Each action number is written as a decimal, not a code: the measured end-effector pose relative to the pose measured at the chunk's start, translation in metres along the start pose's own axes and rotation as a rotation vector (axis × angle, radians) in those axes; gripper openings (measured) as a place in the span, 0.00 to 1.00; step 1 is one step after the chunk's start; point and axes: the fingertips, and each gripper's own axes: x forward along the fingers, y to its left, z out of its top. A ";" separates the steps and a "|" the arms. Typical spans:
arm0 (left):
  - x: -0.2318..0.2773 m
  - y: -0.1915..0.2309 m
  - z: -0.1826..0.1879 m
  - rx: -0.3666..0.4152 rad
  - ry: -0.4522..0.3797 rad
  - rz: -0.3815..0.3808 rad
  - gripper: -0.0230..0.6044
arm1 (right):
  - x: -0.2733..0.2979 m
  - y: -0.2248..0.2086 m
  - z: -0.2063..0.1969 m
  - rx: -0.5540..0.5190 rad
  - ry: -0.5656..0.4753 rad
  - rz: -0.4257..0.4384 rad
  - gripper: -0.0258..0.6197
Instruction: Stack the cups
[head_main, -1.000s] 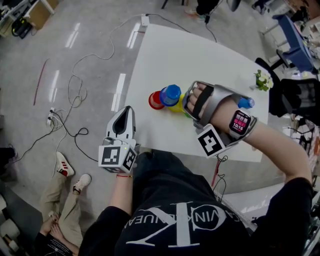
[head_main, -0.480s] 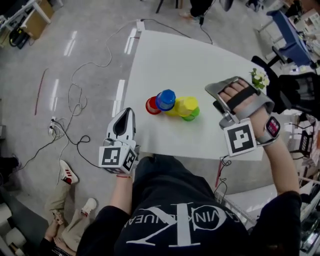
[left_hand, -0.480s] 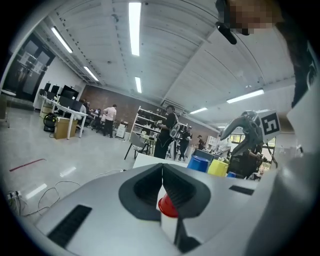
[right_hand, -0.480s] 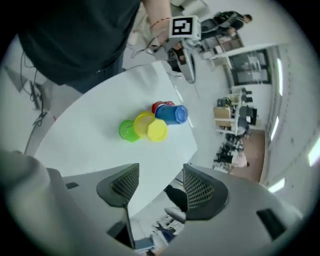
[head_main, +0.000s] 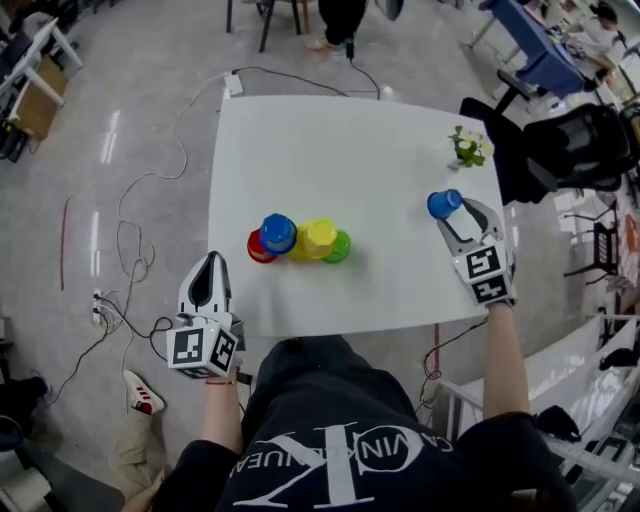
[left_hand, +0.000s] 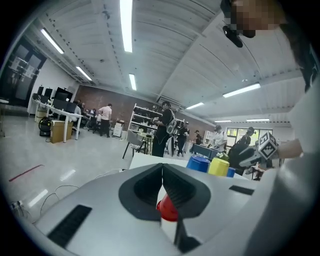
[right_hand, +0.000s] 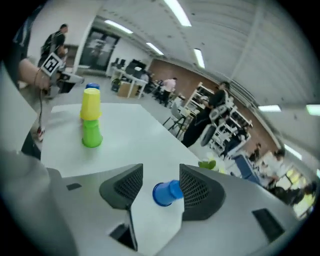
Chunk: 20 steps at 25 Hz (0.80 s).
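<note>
Head view showed the right tool (head_main: 456, 214) low over the white worktop (head_main: 360, 140), with the lone blue cup (head_main: 444, 204) just ahead of its tips. In the right gripper view this cup (right_hand: 166, 192) was between the two pads and seemed to lie on its side, close to the right pad and well apart from the left one. The jaws had just been closing but stood apart, so the cup was not yet gripped. I judge the step in hand to be the pickup of this cup. To do it well, the tool should come a little forward until the cup is centred between the pads, then close gently, because a light cup on its side can roll away or be squeezed out. After that it must be carried to the tool's left, where the yellow cup (head_main: 320, 238) sat on the green cup (head_main: 341, 248), with the other blue cup (head_main: 278, 233) and the red cup (head_main: 257, 248) touching beside them. The left tool (head_main: 208, 264) was closed and empty, off the worktop's edge, pointing toward the red cup. The worktop was smooth and bare apart from a small plant (head_main: 465, 148) far ahead of the right tool. Cables (head_main: 135, 255) lay on the grey floor of a large room with shelves and people.
</note>
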 end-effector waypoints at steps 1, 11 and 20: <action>0.000 -0.002 -0.001 0.002 0.007 0.000 0.04 | 0.004 -0.004 -0.015 0.110 -0.003 -0.014 0.40; -0.005 -0.011 -0.009 0.063 0.091 0.011 0.04 | 0.078 -0.033 -0.100 0.694 -0.024 -0.123 0.53; -0.008 -0.005 -0.015 0.057 0.091 0.037 0.04 | 0.053 -0.016 -0.024 0.631 -0.247 -0.016 0.41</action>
